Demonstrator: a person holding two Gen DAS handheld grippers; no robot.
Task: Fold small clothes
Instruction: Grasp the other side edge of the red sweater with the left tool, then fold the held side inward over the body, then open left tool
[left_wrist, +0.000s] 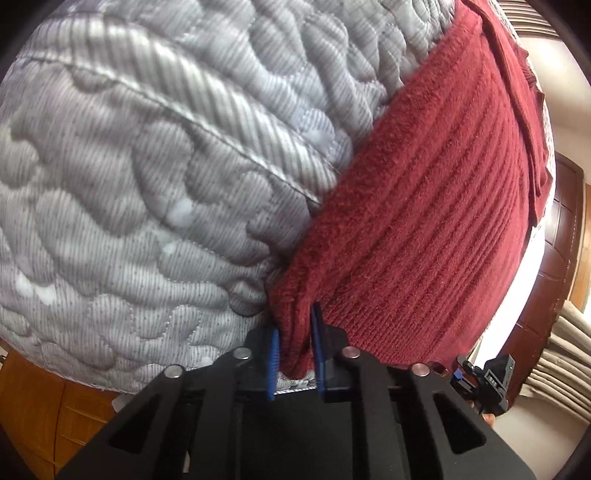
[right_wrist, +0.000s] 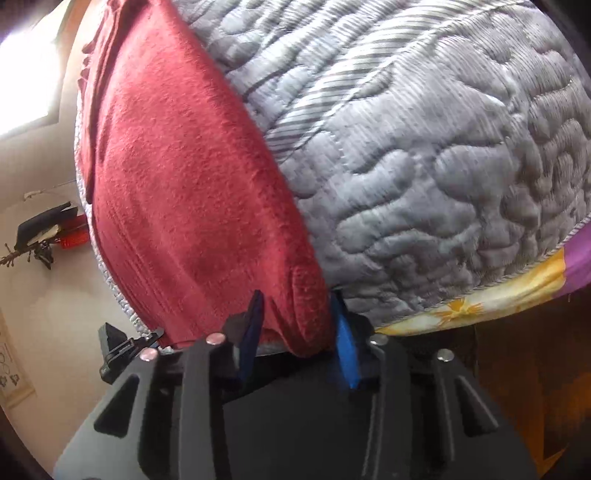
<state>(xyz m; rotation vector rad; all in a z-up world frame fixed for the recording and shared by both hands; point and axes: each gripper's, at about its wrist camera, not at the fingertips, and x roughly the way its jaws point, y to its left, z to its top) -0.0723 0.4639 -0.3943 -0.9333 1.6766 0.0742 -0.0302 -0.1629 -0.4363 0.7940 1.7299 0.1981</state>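
With each near corner of the red sweater (left_wrist: 424, 206) pinched by left gripper (left_wrist: 295, 332) and right gripper (right_wrist: 297, 321), lift evenly, keep the edge taut over the quilt (left_wrist: 147, 166).

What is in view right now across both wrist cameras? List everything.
Knit garment: one, dark red, lying on the mattress, near edge at both grippers.
Quilted mattress: one, grey, under the garment.
Sheet: one, yellow and purple, below the mattress edge, right wrist view.
Wooden furniture: brown, low left, left wrist view.
Left gripper: one, black with blue pads, shut on a garment corner.
Right gripper: one, black with blue pads, garment corner between its fingers; grip unclear.
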